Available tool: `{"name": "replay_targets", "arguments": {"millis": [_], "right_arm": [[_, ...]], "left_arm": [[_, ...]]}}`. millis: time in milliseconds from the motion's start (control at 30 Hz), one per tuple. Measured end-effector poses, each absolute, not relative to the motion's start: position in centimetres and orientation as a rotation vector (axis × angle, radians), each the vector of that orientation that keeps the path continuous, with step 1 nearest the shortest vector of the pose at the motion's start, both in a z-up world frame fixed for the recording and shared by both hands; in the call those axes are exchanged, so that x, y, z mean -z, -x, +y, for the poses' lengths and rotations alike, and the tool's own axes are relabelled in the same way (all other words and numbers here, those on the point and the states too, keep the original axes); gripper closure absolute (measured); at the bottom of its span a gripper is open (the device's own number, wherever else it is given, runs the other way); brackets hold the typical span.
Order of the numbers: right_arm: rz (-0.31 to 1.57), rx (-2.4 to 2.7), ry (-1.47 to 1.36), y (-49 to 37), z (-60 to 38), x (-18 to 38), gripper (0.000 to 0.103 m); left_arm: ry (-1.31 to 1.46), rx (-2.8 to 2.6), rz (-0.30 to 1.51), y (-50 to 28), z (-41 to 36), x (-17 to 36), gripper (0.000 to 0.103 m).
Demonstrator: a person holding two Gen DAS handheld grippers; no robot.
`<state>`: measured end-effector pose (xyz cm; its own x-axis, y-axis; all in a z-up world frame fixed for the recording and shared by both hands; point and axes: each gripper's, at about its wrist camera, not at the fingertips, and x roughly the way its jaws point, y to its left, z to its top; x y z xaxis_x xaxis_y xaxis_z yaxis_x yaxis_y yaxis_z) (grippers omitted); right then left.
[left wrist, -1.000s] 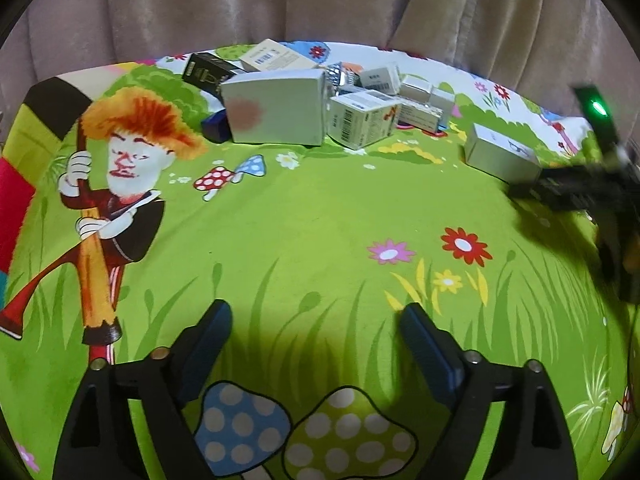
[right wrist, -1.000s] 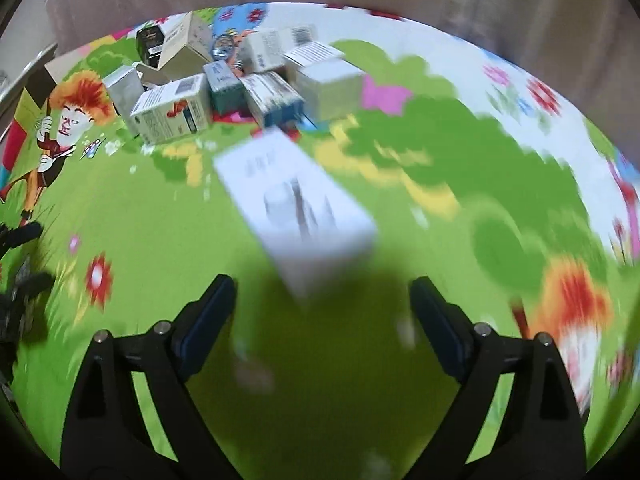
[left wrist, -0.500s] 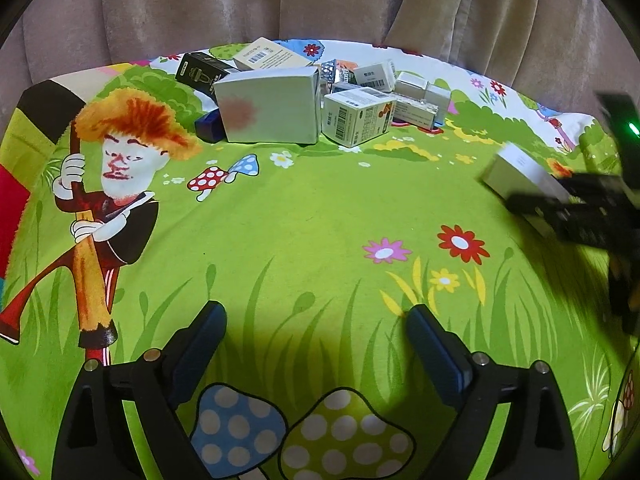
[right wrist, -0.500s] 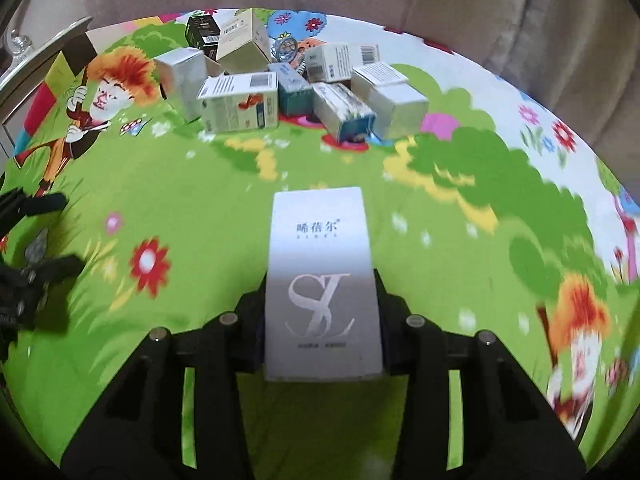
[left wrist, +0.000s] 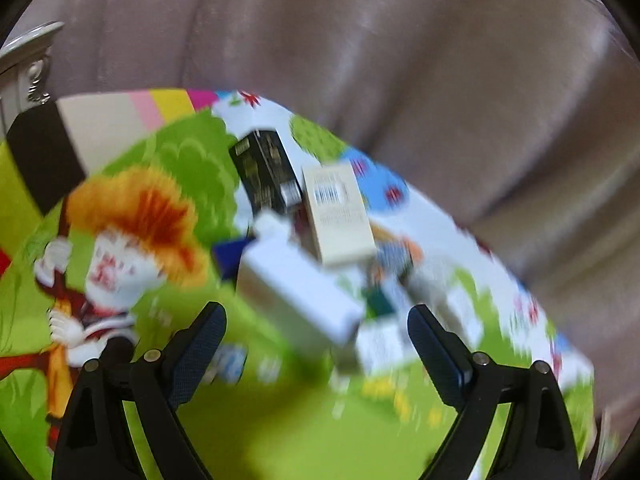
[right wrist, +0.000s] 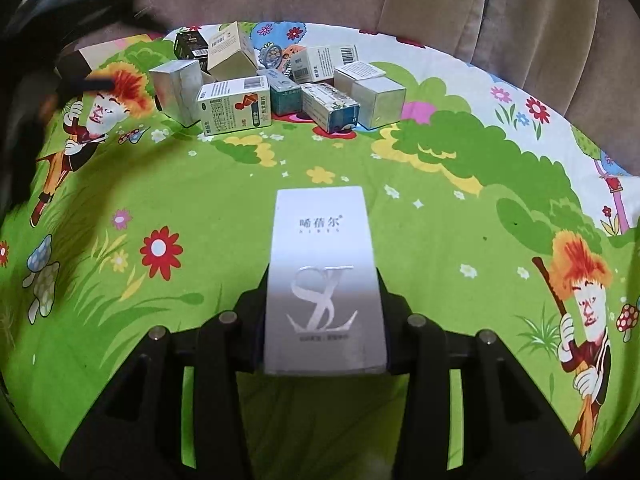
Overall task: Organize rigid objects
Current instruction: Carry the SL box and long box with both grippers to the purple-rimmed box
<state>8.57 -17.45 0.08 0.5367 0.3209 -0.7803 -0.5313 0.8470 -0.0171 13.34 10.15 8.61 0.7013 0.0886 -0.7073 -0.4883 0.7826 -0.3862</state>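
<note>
My right gripper (right wrist: 322, 312) is shut on a silver-white box (right wrist: 323, 276) with an "SL" logo and holds it over the green cartoon cloth (right wrist: 224, 200). A cluster of several small boxes (right wrist: 276, 84) sits at the far side of the cloth. My left gripper (left wrist: 316, 332) is open and empty. It is tilted and close to the same cluster, with a big white box (left wrist: 296, 292) just ahead between the fingers. A black box (left wrist: 266, 172) and a cream box (left wrist: 338, 212) lie behind it. The left view is motion-blurred.
Beige curtain folds (right wrist: 460, 8) hang behind the cloth's far edge. A white furniture corner (left wrist: 28, 60) stands at the far left. The left gripper appears as a dark blur (right wrist: 36, 80) at the left of the right wrist view.
My left gripper has swung forward and tilted, closing in on the box cluster. My right gripper stays shut on the silver box and has lifted it slightly back.
</note>
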Motion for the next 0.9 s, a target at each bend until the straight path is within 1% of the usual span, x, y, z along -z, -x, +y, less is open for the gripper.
{"name": "replay_targets", "arguments": {"millis": [133,233,267,300,333,367,400,433,600,733,833,900], "right_arm": [[0.872,-0.523,0.249,-8.7,-17.6,0.0,0.056],[0.874,-0.527,0.241,-8.7,-17.7,-0.1,0.055],[0.875,-0.527,0.238,-8.7,-17.7,-0.1,0.055],[0.876,-0.527,0.236,-8.7,-17.7,-0.1,0.055],[0.875,-0.524,0.239,-8.7,-17.7,-0.1,0.055],[0.875,-0.523,0.240,-8.7,-17.6,-0.1,0.055],[0.875,-0.523,0.240,-8.7,-17.6,-0.1,0.055],[0.876,-0.523,0.238,-8.7,-17.7,-0.1,0.055],[0.877,-0.521,0.241,-8.7,-17.6,-0.1,0.056],[0.876,-0.519,0.245,-8.6,-17.6,-0.1,0.056],[0.877,-0.518,0.245,-8.7,-17.7,-0.1,0.056],[0.877,-0.517,0.246,-8.6,-17.6,-0.1,0.056]], "left_arm": [[0.648,-0.494,0.775,-16.8,10.6,-7.8,0.010],[0.608,-0.579,0.895,-18.8,10.4,-5.1,0.010],[0.595,-0.564,0.942,-19.2,10.2,-4.2,0.012],[0.569,-0.540,0.981,-19.3,9.9,-3.3,0.030],[0.555,-0.502,0.977,-18.8,9.6,-2.8,0.039],[0.537,-0.473,0.948,-18.0,9.3,-2.9,0.044],[0.514,-0.453,0.935,-17.3,9.2,-3.0,0.057],[0.485,-0.420,0.924,-16.3,9.0,-3.2,0.065],[0.349,-0.209,0.982,-10.3,8.9,-4.0,0.065],[0.141,-0.133,1.019,-5.7,8.6,-4.2,0.065],[0.089,-0.098,1.023,-4.4,9.2,-3.4,0.065],[0.110,-0.077,0.997,-4.8,9.6,-3.5,0.064]]}}
